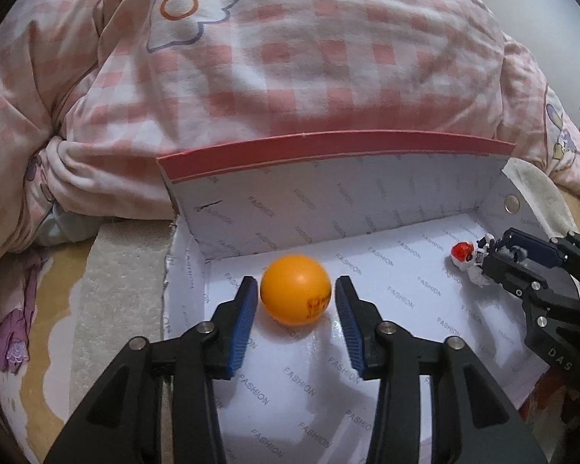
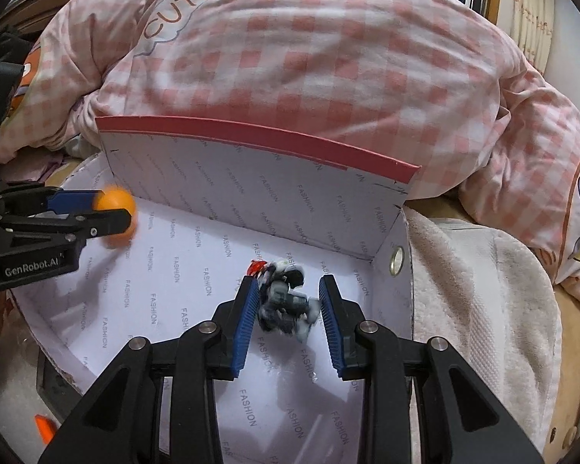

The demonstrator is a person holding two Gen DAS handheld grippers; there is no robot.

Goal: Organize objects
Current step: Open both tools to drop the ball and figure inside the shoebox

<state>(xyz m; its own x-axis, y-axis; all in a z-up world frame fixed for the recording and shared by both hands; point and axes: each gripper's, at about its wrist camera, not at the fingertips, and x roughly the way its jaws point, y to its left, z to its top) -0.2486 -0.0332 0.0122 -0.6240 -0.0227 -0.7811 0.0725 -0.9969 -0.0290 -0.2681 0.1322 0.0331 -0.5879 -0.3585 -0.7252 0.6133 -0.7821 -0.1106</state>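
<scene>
1. The left gripper has its jaws apart around the orange ball in the middle of the box
2. The right gripper has its jaws apart around the blurry toy figure, lower middle

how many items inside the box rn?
2. Orange ball near the box's left side, between the left gripper's pads; toy figure near the right wall, between the right gripper's pads. None seem hidden.
</scene>
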